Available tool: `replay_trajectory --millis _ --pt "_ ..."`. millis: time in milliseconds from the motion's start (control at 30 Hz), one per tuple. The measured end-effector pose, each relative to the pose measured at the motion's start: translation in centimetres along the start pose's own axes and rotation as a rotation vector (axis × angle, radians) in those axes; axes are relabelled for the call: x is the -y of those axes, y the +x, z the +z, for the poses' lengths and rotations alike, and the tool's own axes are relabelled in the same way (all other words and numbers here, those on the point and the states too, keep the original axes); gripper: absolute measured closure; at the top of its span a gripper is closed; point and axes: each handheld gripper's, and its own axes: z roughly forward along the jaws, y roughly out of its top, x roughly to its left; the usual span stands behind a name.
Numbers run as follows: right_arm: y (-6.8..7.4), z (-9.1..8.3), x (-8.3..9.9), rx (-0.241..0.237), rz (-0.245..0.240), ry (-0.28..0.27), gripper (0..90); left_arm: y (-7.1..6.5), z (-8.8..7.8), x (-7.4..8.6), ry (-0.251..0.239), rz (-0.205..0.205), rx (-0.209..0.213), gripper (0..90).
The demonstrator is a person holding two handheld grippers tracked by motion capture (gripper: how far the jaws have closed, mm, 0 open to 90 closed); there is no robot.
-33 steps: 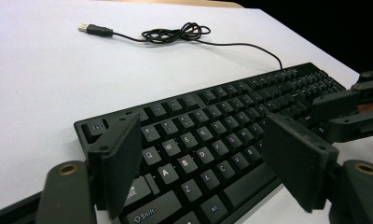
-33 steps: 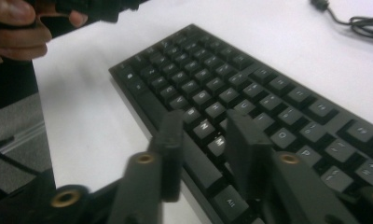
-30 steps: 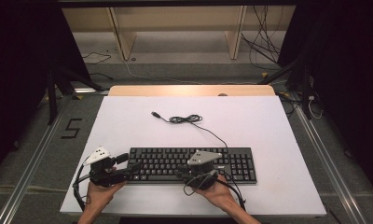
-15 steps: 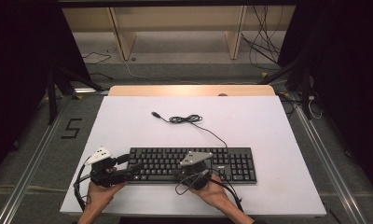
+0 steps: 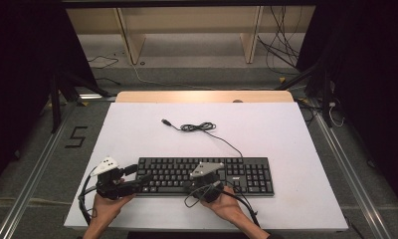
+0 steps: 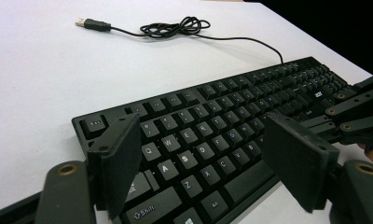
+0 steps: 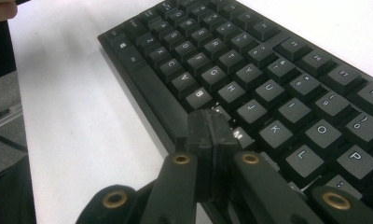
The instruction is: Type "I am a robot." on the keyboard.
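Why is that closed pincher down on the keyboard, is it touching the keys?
Touching. In the right gripper view, the shut right gripper tip rests on the keyboard by the N and M keys.

White tabletop (image 5: pixel 296 149) with one keyboard (image 5: pixel 247 174) on it.

From my feed, I see the black keyboard lying flat near the tabletop's near edge, long side parallel to that edge. Its thin black cable (image 5: pixel 222 139) runs off the back toward the middle, bunches into a loose coil, and ends in a USB plug (image 5: pixel 165 122) resting on the white surface.
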Motion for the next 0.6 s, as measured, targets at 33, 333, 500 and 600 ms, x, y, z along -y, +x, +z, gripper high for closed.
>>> replay_trajectory --millis 33,333,500,600 --pt "0.01 0.03 0.01 0.001 0.001 0.000 90.0 0.00 0.00 0.00 0.000 0.000 0.000 28.1" --pt "0.05 0.27 0.09 0.002 -0.004 0.011 90.0 0.01 -0.03 0.00 0.000 0.002 -0.002 28.1" --pt "0.05 0.31 0.13 0.002 -0.006 0.015 90.0 0.01 -0.03 -0.01 0.000 0.001 -0.002 28.1" --pt "0.09 0.51 0.27 0.006 -0.012 0.029 90.0 0.02 -0.03 -0.01 0.000 0.001 -0.003 28.1"
